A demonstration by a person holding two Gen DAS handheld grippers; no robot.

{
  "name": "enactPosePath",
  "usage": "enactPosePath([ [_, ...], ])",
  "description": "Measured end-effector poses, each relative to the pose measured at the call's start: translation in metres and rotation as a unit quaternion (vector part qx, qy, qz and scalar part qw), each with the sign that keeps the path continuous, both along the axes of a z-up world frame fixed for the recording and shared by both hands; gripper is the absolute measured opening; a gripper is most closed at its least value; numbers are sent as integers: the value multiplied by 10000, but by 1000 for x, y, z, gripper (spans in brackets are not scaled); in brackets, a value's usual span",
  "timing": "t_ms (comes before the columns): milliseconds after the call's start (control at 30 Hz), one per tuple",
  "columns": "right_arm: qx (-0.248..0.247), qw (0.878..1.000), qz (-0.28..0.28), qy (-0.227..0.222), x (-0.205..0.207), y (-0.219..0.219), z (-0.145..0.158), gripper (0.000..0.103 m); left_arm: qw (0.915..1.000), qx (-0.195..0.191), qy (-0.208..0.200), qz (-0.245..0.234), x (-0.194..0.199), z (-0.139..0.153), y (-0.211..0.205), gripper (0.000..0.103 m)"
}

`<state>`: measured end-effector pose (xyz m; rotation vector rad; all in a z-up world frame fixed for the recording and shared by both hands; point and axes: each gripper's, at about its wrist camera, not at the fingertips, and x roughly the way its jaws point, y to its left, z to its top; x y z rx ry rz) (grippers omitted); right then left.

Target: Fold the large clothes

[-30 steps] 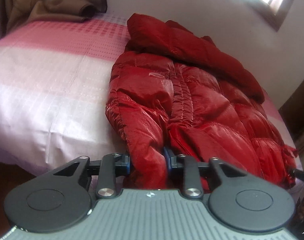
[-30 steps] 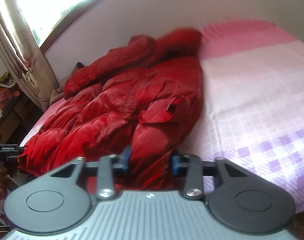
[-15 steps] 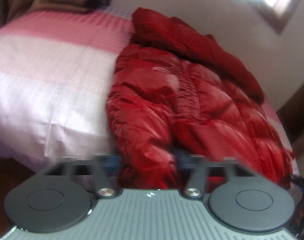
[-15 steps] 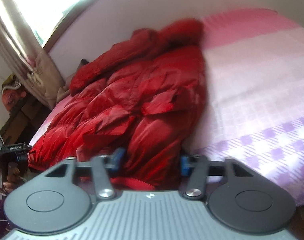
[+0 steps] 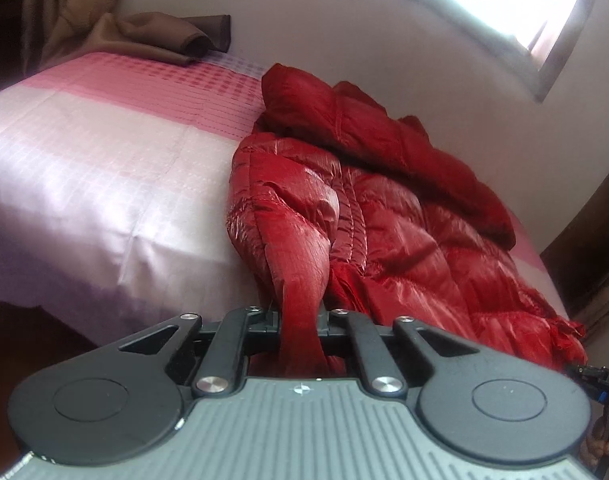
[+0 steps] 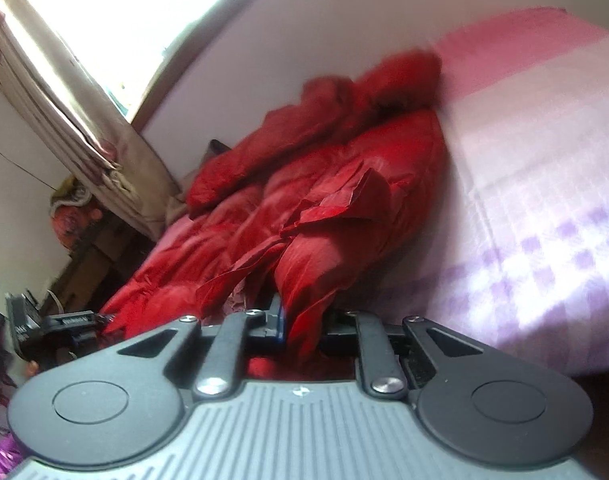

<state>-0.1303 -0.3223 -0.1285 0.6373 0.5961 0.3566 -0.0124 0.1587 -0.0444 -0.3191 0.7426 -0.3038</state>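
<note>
A large red puffer jacket lies on the pink and white bed sheet, its hood toward the wall. My left gripper is shut on the jacket's near hem at the bed's front edge, with the cloth pulled taut into the jaws. In the right wrist view the same jacket shows from the other side. My right gripper is shut on the hem there. The other gripper shows at the left edge.
A brown cloth lies at the bed's far corner by the wall. A window and curtain stand beyond the jacket. Dark wooden furniture stands beside the bed. The sheet beside the jacket is bare.
Both grippers have closed down on the jacket's hem, from wider jaws around it to a tight pinch. Both have dropped lower and pulled the hem toward the bed's edge.
</note>
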Motion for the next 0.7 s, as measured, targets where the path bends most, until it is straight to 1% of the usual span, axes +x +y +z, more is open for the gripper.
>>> enactPosePath([
  [167, 543, 9984, 85, -139, -23, -2, 10, 14, 9998, -133, -104, 144, -28, 10, 7, 11],
  [233, 749, 9968, 124, -254, -26, -3, 19, 14, 9994, -215, -200, 194, -35, 21, 10, 11],
  [333, 916, 9947, 136, -455, -25, -4, 37, 13, 9980, -317, -476, 277, -37, 44, 11, 11],
  [467, 1128, 9908, 65, -743, -12, -14, 62, 13, 9953, -389, -816, 358, -20, 77, 3, 11],
  [500, 1164, 9899, 31, -808, -7, -16, 68, 13, 9944, -375, -905, 384, -14, 85, 1, 11],
  [533, 1204, 9890, -22, -864, -1, -18, 75, 13, 9935, -243, -984, 509, -12, 92, -1, 11],
  [633, 1184, 9876, -147, -1020, 25, -27, 96, 13, 9910, -264, -1167, 596, 15, 115, -9, 11],
  [700, 1235, 9867, -206, -1039, 43, -34, 104, 13, 9904, -341, -1156, 679, 38, 123, -10, 11],
])
